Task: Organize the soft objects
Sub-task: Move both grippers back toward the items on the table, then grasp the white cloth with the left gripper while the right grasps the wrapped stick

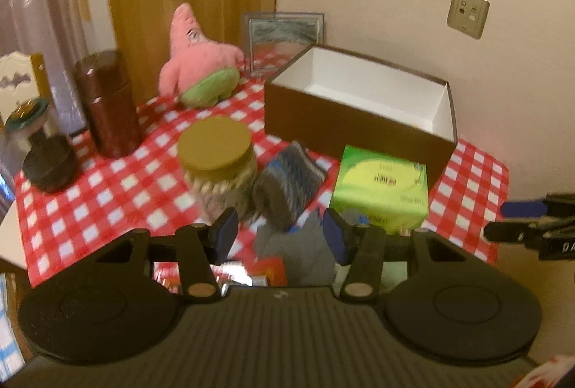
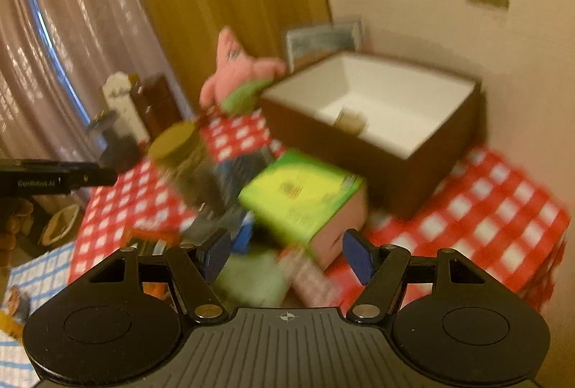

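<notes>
1. Hovering over the near edge of the bench (image 1: 107, 172), the left tongs (image 1: 282, 235) stand apart with nothing clamped between the blue pads.
2. Just beyond them lies a rolled striped sock (image 1: 287, 183), with a cork-lidded jar (image 1: 215, 154) to its left and a green tissue pack (image 1: 381, 186) to its right.
3. The right tongs (image 2: 284, 255) also stand apart and empty, the green pack just ahead of them.
4. Farther off, a pink star plush (image 1: 197, 68) sits left of the open brown box (image 1: 359, 122).
5. A dark cylindrical tin (image 1: 107, 104) stands far left of the left tongs.
6. The right wrist view is blurred.
</notes>
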{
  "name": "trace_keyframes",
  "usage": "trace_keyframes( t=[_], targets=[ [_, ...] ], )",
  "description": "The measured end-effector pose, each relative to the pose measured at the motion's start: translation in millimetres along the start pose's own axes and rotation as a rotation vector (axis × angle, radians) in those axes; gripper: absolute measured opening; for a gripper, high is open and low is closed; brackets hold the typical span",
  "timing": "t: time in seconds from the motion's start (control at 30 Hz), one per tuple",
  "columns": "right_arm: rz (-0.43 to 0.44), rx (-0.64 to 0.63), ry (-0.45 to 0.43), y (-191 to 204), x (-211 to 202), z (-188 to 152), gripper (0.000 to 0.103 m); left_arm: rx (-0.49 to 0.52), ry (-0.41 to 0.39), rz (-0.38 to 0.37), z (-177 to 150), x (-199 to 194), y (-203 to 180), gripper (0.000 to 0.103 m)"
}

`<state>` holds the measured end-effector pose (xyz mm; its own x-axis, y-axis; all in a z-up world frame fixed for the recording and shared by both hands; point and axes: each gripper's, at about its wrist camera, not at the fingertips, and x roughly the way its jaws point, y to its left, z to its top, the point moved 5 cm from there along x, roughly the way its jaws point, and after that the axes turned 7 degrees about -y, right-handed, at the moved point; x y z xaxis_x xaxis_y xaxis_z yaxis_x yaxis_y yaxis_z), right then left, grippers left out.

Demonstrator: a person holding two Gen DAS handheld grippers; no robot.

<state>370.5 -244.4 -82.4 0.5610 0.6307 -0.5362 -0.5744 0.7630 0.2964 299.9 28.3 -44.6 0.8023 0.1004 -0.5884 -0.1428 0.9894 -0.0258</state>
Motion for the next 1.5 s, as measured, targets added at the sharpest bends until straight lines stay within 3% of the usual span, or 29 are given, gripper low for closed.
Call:
trace_keyframes(
  t=[0.3,0.77,1.07,1.27,1.5],
  targets=[
    [-0.003,0.006,0.085,37.0,3.8,-41.0,0.069,-0.020,0.045,0.023,-48.8,-23.3,17.7,0.050],
    [-0.070,-0.064,0.148,45.1,18.9,-76.4,0.069,-0.056,0.111,0.070,-99.2,-32.2,49.8,0.050],
    [-0.098,-0.088,0.175,35.9,32.4,-82.0,0.069,-0.089,0.145,0.089,-115.5,-14.6,60.3,0.050],
    [-0.109,-0.091,0.189,28.4,44.3,-83.3,0.069,-0.113,0.160,0.090,-122.3,3.6,63.5,0.062],
    [-0.131,-0.079,0.194,14.4,59.4,-78.2,0.069,-0.160,0.168,0.114,-127.0,30.0,73.1,0.065]
  ],
)
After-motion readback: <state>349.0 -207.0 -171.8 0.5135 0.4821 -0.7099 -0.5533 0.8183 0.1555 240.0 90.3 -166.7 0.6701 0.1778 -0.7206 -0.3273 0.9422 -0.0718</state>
